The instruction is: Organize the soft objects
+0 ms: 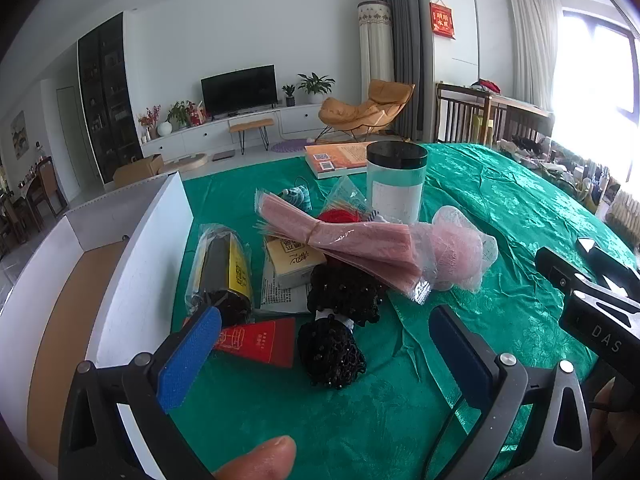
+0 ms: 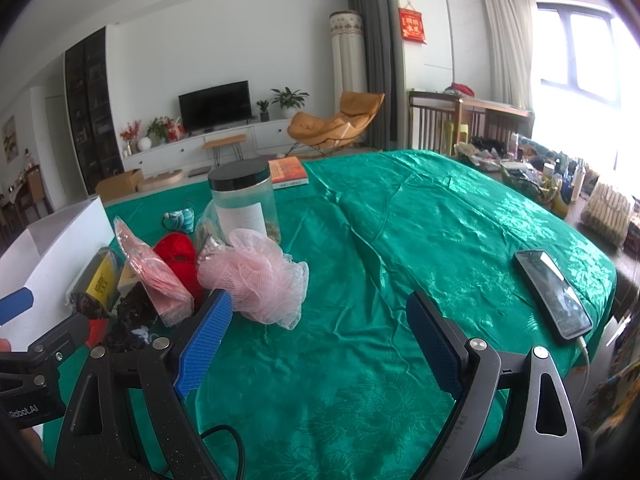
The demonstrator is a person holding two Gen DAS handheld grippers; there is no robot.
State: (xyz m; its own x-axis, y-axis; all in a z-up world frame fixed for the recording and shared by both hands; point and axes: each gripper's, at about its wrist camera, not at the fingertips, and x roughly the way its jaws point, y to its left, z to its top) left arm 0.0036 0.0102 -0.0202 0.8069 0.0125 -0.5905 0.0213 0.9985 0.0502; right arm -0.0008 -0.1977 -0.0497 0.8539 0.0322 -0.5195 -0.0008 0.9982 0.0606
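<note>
Green cloth [image 2: 400, 240] covers the table; the pink pouf [image 2: 260, 276] lies beside a jar [image 2: 244, 204] and white box [image 1: 132, 240]. Both the left gripper [image 1: 324, 356] and right gripper [image 2: 320, 340] gape, holding nothing.

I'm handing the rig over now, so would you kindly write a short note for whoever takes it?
Left gripper: open, empty, hovering near the black mesh bundle.
Right gripper: open, empty, beside the pink bath pouf.
Pile beside the white box: pink packet, red yarn and jar, all on the green cloth.
Done: no soft item visible in the box.
Left: sorting all of them.
</note>
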